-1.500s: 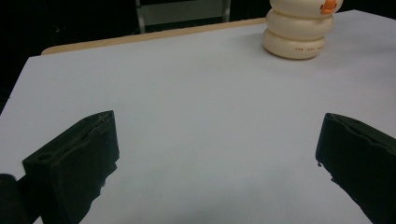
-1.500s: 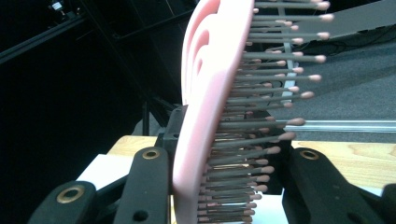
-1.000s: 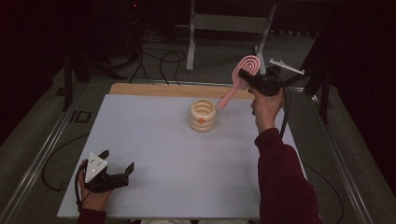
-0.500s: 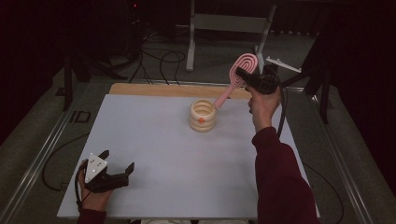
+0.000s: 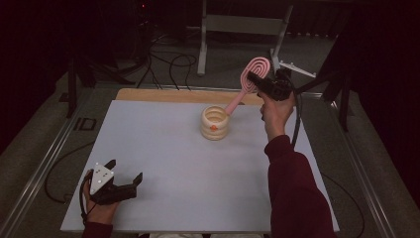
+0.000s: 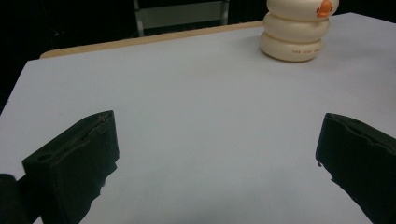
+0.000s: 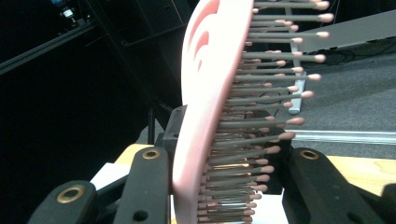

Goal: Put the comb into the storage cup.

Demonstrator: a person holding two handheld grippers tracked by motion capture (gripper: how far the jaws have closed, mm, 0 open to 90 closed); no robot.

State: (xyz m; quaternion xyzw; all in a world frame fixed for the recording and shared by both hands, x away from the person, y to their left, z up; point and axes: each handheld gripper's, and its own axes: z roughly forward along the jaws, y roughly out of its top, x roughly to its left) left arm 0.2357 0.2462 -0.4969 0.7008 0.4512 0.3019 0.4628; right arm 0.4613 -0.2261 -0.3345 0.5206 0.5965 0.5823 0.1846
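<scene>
Little had shifted since the earlier frames: the right hand (image 5: 275, 113) had edged the pink hairbrush (image 5: 250, 83) only slightly, its handle remaining angled down toward the cream ring-shaped holder (image 5: 215, 122), while the left hand (image 5: 101, 210) had not moved. The white table (image 5: 163, 163) carried the holder toward its far edge, somewhat right of centre, well apart from everything else. The right forearm, in a dark red sleeve, rose from the near right corner and stretched up past the far right part of the table, wrist cocked so that the right gripper (image 5: 262, 84) sat high above the surface, clenched across the brush head; in the right gripper view the jaws squeezed the pink back on one side and the bristles (image 7: 261, 112) on the other. That grip looked risky: pads pressing on springy bristles could let the brush twist or slip out as it was lowered, and the long handle, steered from the far end, could miss the holder's opening, catch its rim and tip or shove the light holder. The left gripper (image 5: 121, 184) rested near the near left corner, jaws spread wide with nothing between them.
</scene>
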